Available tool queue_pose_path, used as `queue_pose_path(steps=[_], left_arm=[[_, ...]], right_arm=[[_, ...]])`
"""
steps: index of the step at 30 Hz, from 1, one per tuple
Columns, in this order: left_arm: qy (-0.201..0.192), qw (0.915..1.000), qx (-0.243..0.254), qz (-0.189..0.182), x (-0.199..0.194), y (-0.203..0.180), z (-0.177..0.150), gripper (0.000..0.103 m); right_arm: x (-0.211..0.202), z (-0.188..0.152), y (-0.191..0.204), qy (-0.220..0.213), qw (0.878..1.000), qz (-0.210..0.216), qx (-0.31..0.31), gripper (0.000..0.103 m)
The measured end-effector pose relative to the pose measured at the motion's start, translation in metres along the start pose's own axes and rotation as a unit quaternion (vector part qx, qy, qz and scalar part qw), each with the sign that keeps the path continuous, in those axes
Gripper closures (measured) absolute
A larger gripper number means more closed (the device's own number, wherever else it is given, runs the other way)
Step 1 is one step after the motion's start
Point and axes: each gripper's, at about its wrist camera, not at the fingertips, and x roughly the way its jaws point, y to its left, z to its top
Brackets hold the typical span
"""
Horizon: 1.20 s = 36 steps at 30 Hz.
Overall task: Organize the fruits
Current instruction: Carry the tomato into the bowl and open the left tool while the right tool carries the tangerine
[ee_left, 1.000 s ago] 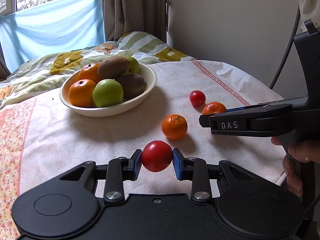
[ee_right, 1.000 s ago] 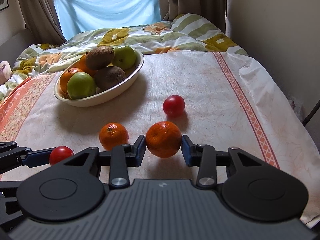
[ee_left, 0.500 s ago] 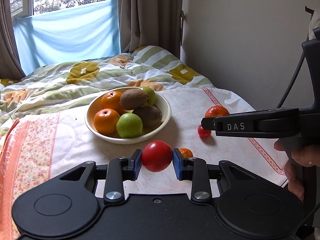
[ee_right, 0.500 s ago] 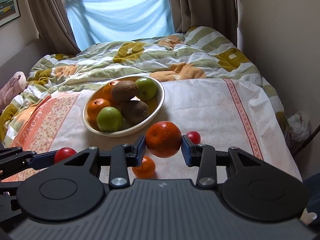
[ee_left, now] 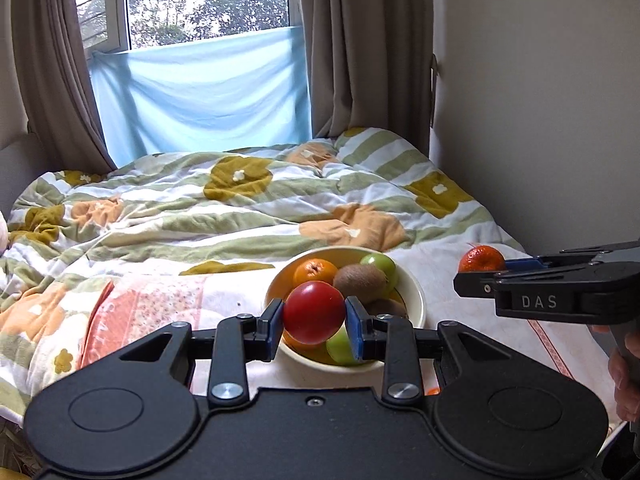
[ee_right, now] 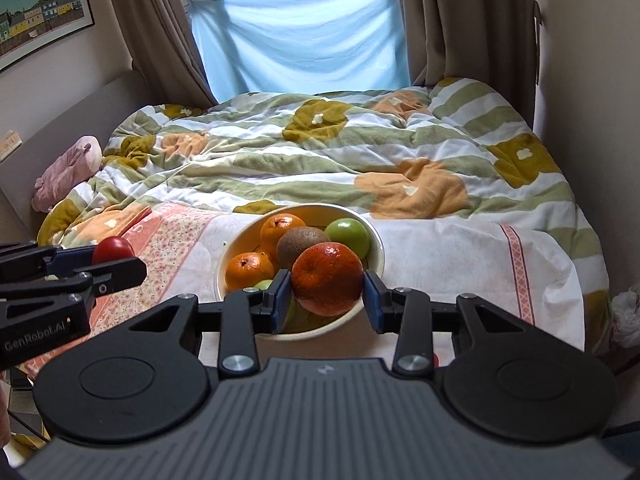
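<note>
My left gripper [ee_left: 314, 326] is shut on a red tomato [ee_left: 314, 312], held above the near side of the cream fruit bowl [ee_left: 416, 294]. My right gripper [ee_right: 326, 300] is shut on an orange mandarin [ee_right: 327, 278], held above the bowl's [ee_right: 370, 228] near rim. The bowl holds oranges [ee_right: 282, 230], kiwis [ee_right: 302, 244] and green apples [ee_right: 347, 234]. The right gripper with its mandarin [ee_left: 480, 259] shows at the right of the left wrist view. The left gripper with its tomato [ee_right: 112, 251] shows at the left of the right wrist view.
The bowl stands on a table with a white and floral cloth [ee_right: 460, 264], pushed against a bed with a striped flowered duvet [ee_right: 320, 140]. A wall [ee_left: 540, 100] runs along the right. Slivers of an orange fruit [ee_left: 433, 391] and a red one [ee_right: 436, 359] show behind the gripper bodies.
Both grippers have risen further with their fruits and now hang over the bowl. The loose fruits on the cloth have dropped almost out of view behind the gripper bodies.
</note>
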Motion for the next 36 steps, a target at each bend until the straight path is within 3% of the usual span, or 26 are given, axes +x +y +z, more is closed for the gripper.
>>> queue_pose_path(steps=[10, 18, 25, 36], left_arm=[[0.006, 1.0, 0.003, -0.001, 0.052, 0.025, 0.033, 0.067], [0.051, 0.9983, 0.007, -0.026, 0.114, 0.045, 0.031, 0.067], [0.094, 0.994, 0.03, -0.047, 0.166, 0.049, 0.018, 0.067], [0.126, 0.9887, 0.05, -0.064, 0.199, 0.05, 0.011, 0.065]], right_arm=[[0.049, 0.051, 0.004, 0.005, 1.0, 0.013, -0.003, 0.05], [0.109, 0.071, 0.011, 0.026, 1.0, 0.0, 0.013, 0.05], [0.158, 0.072, 0.012, 0.052, 0.998, -0.008, 0.021, 0.05], [0.193, 0.071, 0.013, 0.077, 0.996, -0.012, 0.035, 0.05]])
